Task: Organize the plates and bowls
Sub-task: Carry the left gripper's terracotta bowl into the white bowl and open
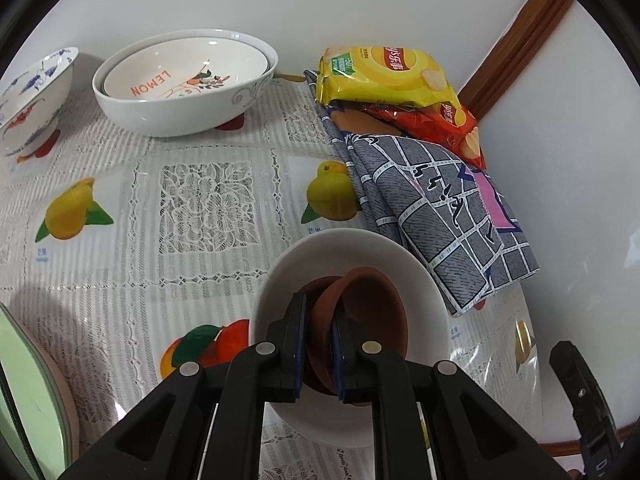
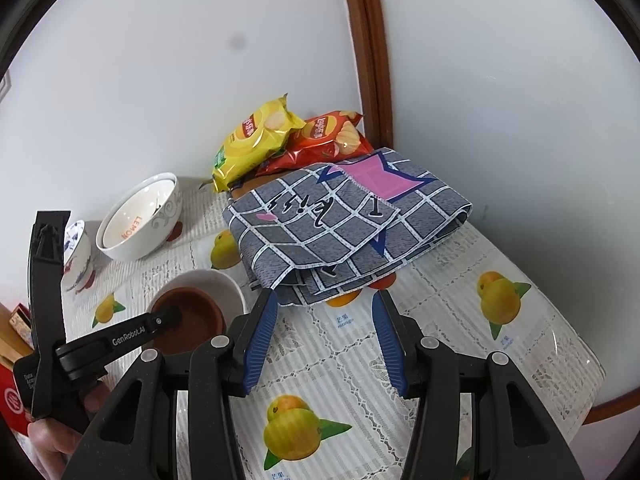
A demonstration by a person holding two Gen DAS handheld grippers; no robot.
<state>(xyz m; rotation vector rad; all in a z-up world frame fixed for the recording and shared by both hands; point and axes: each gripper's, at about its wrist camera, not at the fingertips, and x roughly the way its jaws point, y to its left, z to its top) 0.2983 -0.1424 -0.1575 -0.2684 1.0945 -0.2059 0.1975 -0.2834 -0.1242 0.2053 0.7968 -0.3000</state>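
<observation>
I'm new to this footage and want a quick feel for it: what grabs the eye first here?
Front and centre, the left gripper pinches the rim of a brown bowl sitting in a white bowl. Against the wall, yellow and red chip bags lie behind a folded grey checked cloth. The right gripper hangs open over the fruit-print tablecloth.

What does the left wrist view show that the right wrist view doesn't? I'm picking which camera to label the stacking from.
Only the left wrist view shows the left gripper shut on the brown bowl's rim from close up, and a pale green plate edge at lower left. Only the right wrist view shows the right gripper, open over bare tablecloth, and a hand on the left tool. Both show the white bowl under the brown one, the LEMON bowl, the chip bags and the folded grey cloth.
</observation>
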